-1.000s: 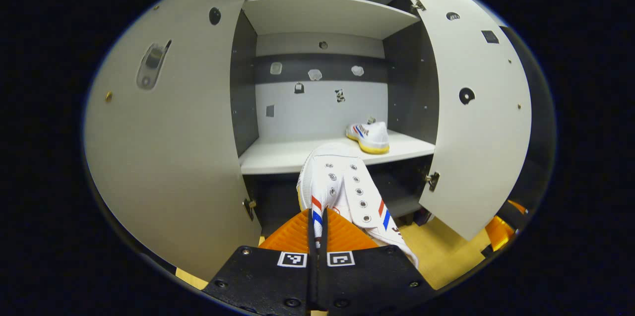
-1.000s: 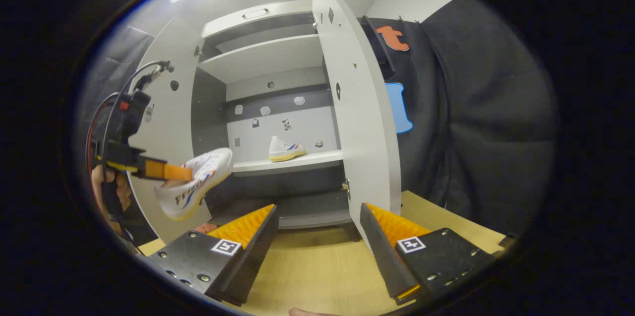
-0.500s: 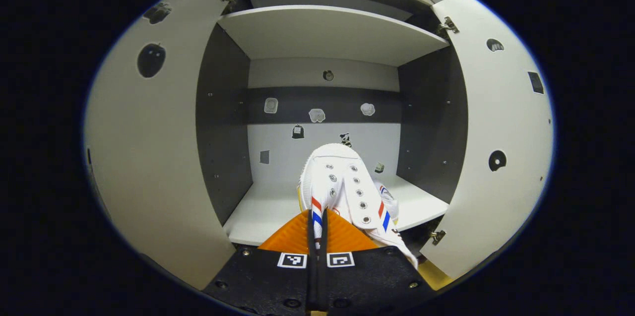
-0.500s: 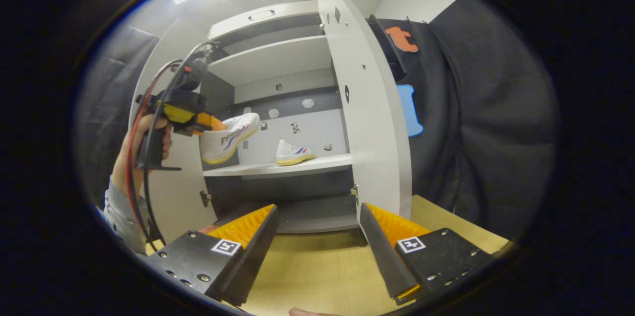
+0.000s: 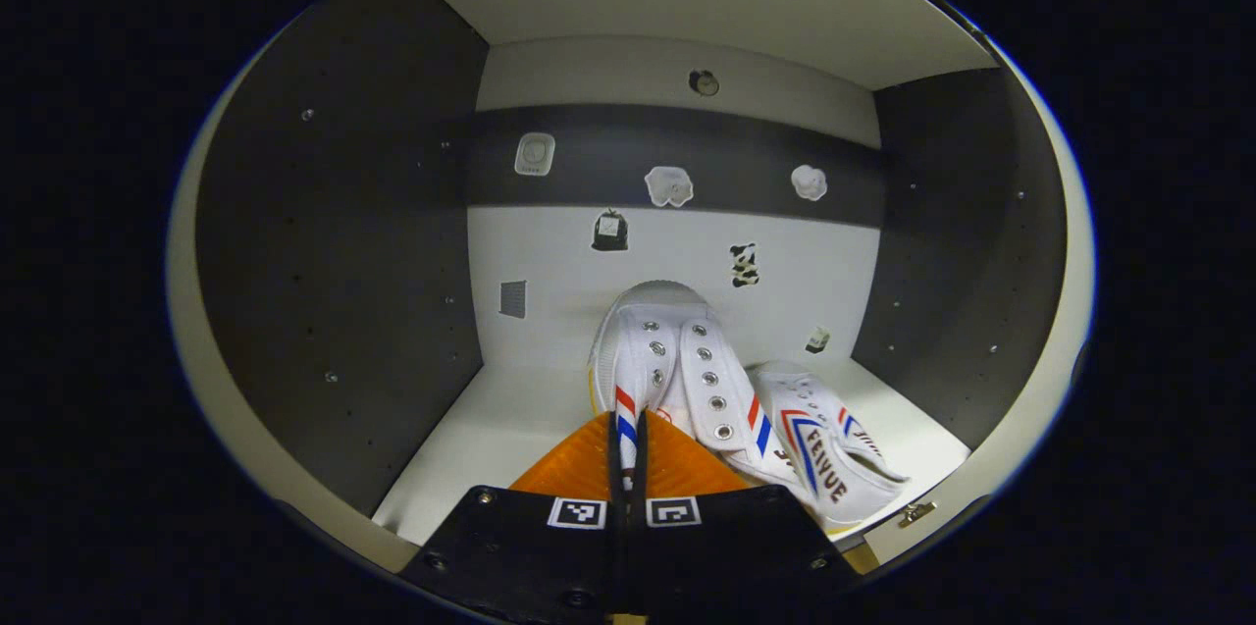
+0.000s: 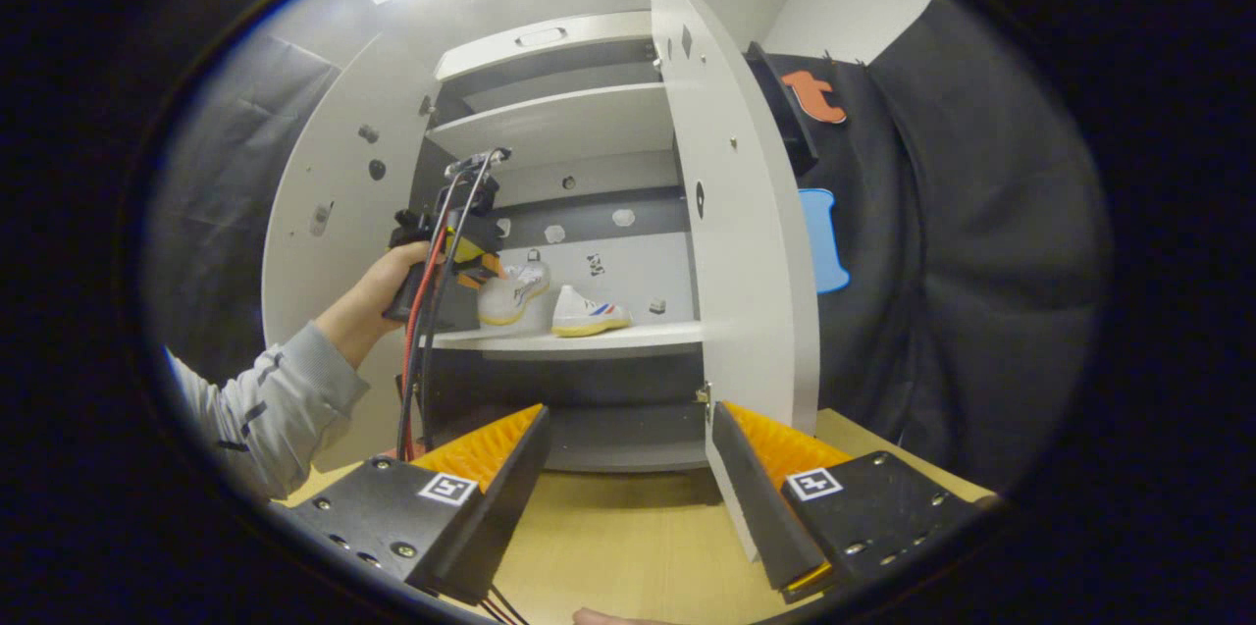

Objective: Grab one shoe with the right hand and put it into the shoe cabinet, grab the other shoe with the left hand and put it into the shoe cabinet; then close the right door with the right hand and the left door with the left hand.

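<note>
So one white canvas sneaker with red and blue stripes [image 6: 589,312] already sits on the grey shoe cabinet's middle shelf [image 6: 628,338], toward its right edge. The left gripper [image 5: 628,424] is clamped on the second matching sneaker [image 5: 677,365], holding it inside, above the shelf, just beside the first. The right gripper [image 6: 628,453] hangs apart and empty out front. Left to do: drop the shoe, shut the right door [image 6: 746,213], then the left door [image 6: 334,213].
</note>
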{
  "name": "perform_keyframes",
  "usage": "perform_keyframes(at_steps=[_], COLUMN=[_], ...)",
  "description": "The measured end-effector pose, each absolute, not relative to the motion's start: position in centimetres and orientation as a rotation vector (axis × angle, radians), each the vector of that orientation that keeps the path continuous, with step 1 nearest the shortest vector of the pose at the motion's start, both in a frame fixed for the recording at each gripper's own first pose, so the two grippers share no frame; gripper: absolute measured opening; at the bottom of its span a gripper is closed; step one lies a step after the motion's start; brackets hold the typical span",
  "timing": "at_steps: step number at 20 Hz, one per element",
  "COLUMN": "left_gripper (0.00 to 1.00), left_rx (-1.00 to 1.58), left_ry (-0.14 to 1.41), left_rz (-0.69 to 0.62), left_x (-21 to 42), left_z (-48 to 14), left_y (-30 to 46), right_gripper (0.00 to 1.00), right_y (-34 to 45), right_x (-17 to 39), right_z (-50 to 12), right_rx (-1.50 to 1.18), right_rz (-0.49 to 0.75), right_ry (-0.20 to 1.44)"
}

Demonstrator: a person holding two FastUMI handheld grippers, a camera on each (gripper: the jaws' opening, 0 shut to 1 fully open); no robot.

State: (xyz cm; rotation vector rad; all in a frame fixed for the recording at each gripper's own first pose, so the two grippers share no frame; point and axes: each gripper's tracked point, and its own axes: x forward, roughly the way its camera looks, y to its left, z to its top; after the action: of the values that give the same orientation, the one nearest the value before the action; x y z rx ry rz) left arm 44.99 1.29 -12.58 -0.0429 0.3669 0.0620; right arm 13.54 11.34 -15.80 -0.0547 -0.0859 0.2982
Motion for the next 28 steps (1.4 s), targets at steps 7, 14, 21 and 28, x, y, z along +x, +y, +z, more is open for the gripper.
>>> perform_keyframes(at_steps=[7,14,21,28], left_gripper=[0.0,0.08,0.86,0.97], left_rx=[-0.107,-0.122,-0.051,0.032], left_ry=[0.421,0.367,0.177,0.164], left_rz=[0.022,0.05,0.121,0.06], left_x=[46.4,46.1,42.7,32.6], left_z=[-16.7,-16.0,-13.1,-13.1], left_y=[1.4,2.3,5.1,3.4], right_gripper=[0.98,0.98,0.98,0.96], right_y=[11.8,11.4,10.8,10.3], right_x=[13.2,11.9,8.3,4.0], right_z=[-16.4,-16.0,-16.9,-16.6], right_rx=[-0.055,-0.018,-0.055,-0.084], right_rz=[0.314,0.288,0.255,0.213], right_ry=[-0.077,-0.099,-0.091,-0.111])
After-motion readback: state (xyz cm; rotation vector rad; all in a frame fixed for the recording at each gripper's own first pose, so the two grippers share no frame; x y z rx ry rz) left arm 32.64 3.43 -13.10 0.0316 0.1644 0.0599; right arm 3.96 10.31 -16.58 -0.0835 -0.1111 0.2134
